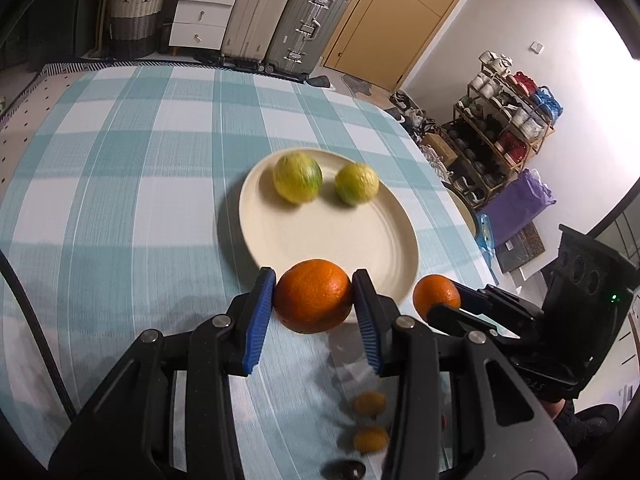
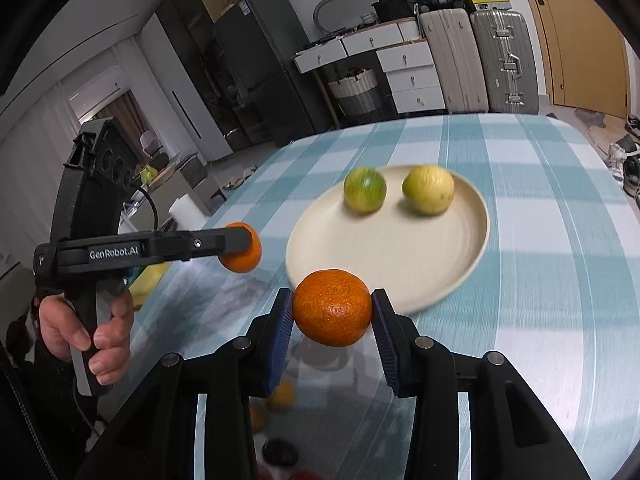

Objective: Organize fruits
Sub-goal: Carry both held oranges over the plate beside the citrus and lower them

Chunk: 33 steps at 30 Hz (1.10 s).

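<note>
My left gripper (image 1: 313,296) clamps one orange (image 1: 313,295) between its blue pads (image 1: 259,316), held in the air just short of the near rim of the cream plate (image 1: 332,240). My right gripper (image 2: 333,312) grips a second orange (image 2: 333,313) the same way, also just off the plate's near rim. This one is slightly flattened, its wider axis running pad to pad, its stem dimple facing the camera and slightly down. Both skins are deep orange and pebbled.

Two yellow-green fruits (image 1: 298,177) (image 1: 356,183) sit side by side on the plate's far half, apart from each other; the more striped one is streaked dark green.

The plate rests on a table with a teal-and-white checked cloth (image 1: 120,184).

The right wrist view alone shows my left hand (image 2: 86,330) wrapped round the gripper handle. The left wrist view alone shows a shoe rack (image 1: 504,128) beyond the plate's right side. Small blurred orange pieces (image 1: 370,420) lie on the cloth below the plate's near side.
</note>
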{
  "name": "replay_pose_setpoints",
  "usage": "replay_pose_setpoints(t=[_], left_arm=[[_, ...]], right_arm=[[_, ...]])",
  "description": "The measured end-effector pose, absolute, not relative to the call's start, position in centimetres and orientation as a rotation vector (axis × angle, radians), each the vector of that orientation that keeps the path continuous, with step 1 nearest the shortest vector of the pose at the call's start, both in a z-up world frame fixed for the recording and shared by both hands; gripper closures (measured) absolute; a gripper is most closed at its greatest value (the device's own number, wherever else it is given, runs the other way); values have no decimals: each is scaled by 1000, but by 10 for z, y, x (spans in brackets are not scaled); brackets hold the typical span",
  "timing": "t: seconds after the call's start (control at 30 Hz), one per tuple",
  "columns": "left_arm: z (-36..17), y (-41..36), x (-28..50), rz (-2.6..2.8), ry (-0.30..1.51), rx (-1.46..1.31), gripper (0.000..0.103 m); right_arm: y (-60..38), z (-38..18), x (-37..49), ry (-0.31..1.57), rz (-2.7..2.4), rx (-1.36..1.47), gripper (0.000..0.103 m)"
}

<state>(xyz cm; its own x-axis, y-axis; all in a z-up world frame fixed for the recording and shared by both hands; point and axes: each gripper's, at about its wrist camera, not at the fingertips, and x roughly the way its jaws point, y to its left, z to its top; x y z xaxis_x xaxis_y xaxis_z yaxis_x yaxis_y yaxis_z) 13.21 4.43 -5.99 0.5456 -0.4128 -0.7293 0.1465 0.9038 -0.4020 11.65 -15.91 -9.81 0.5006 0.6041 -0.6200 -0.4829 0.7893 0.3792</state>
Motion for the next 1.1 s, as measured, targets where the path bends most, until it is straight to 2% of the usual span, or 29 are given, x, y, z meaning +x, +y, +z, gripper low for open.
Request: replay_pose_setpoints(t=[0.47,1.1], left_arm=[[-82,47,204,-292,963,-315,66],[-104,49,237,-296,986,-333,66]], right_arm=[[-141,-93,191,789,606,121,63],[-117,-120,229,842,549,46,63]])
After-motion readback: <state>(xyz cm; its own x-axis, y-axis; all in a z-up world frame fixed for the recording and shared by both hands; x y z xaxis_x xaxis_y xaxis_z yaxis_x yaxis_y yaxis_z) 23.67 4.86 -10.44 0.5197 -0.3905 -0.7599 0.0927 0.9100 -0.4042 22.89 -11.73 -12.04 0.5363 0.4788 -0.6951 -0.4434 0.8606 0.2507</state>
